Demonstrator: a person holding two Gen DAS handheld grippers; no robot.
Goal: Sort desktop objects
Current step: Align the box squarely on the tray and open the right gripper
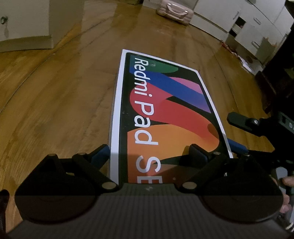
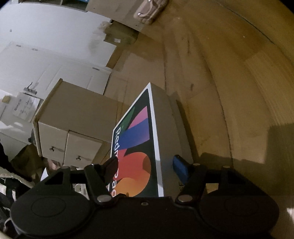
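Observation:
A Redmi Pad SE box (image 1: 165,114), white-edged with a black face and coloured shapes, is held above a wooden floor. My left gripper (image 1: 148,152) has one blue-padded finger off the box's left edge and the other over its face; whether it clamps the box is unclear. My right gripper (image 2: 145,165) is shut on the box (image 2: 139,147), one finger on the printed face, the blue-padded finger on the grey underside. The right gripper also shows at the box's right edge in the left wrist view (image 1: 244,126).
A wooden floor (image 1: 55,110) lies below. A pink case (image 1: 174,11) stands far back. White drawer units (image 1: 248,27) line the back right. A cardboard-coloured drawer cabinet (image 2: 73,125) stands left of the box in the right wrist view.

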